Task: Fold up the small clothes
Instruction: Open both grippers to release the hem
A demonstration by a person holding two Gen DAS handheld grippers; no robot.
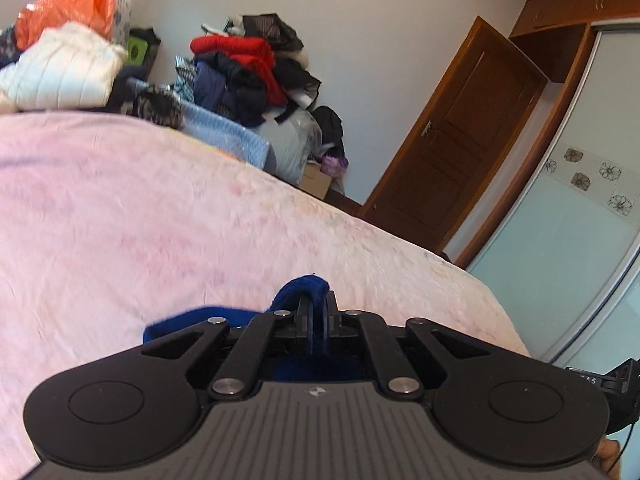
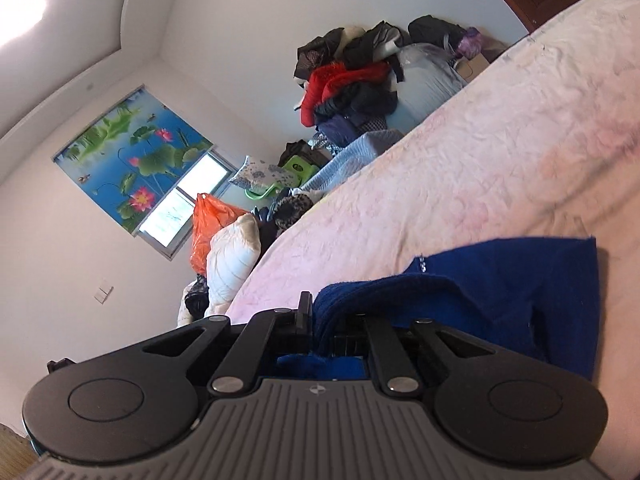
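Royal-blue garment [image 2: 500,280], pale pink bedspread [image 1: 140,220], red jacket [image 1: 244,54], orange bag [image 1: 86,4], lotus-print blind [image 2: 132,152].

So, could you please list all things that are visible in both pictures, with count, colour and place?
blue garment: one, dark blue, on the bed, pinched by both grippers
bed cover: one, pale pink, across the bed
clothes pile: one, red, navy and black, beyond the bed by the wall
white padded jacket: one, far edge of the bed
orange bag: one, behind the jacket
door: one, brown, open
blind: one, blue with lotus, over the window
left gripper: black, shut on the garment
right gripper: black, shut on the garment
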